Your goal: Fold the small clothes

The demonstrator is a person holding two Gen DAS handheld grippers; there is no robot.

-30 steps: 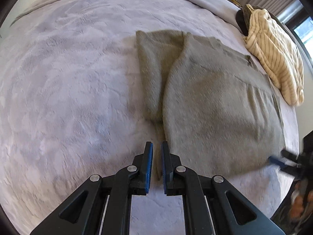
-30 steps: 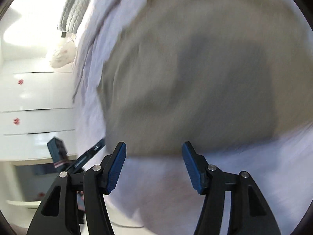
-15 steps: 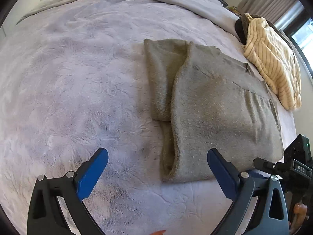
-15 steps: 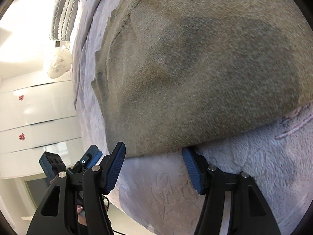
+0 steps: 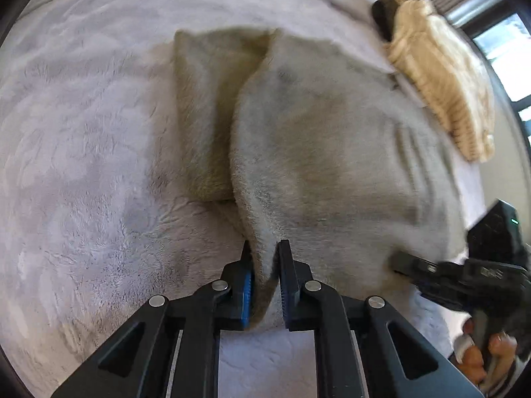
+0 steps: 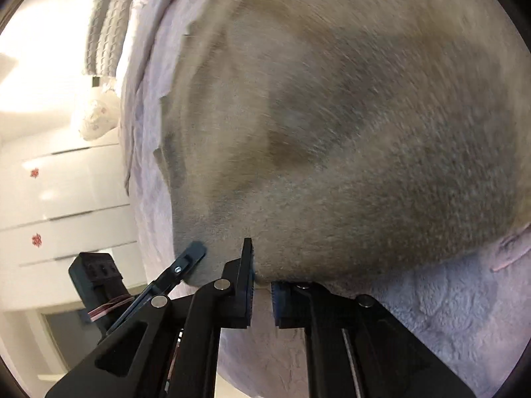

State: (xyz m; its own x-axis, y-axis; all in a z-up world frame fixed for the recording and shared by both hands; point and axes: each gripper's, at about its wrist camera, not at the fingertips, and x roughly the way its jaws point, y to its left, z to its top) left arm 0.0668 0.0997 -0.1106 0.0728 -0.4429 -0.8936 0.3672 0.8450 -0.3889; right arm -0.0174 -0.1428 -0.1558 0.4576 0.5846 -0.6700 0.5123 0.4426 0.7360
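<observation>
A grey-brown knitted sweater (image 5: 325, 152) lies partly folded on a lilac plush bed cover (image 5: 83, 165), one sleeve folded over its left side. My left gripper (image 5: 264, 265) is shut on the sweater's near left hem corner, and the fabric bunches between its blue pads. My right gripper (image 6: 262, 275) is shut on the near hem further right; the sweater (image 6: 348, 132) fills the right wrist view. The right gripper also shows in the left wrist view (image 5: 431, 272), and the left one in the right wrist view (image 6: 189, 258).
A cream striped garment (image 5: 441, 76) lies on the bed's far right edge beside a dark object (image 5: 381, 16). A window (image 5: 507, 46) is at the far right. White drawers (image 6: 66, 205) and a grey quilted pillow (image 6: 106, 26) stand beyond the bed's left edge.
Both grippers were open around the near hem half a second ago. Both have since closed on it, and the hem is now pinched and slightly lifted.
</observation>
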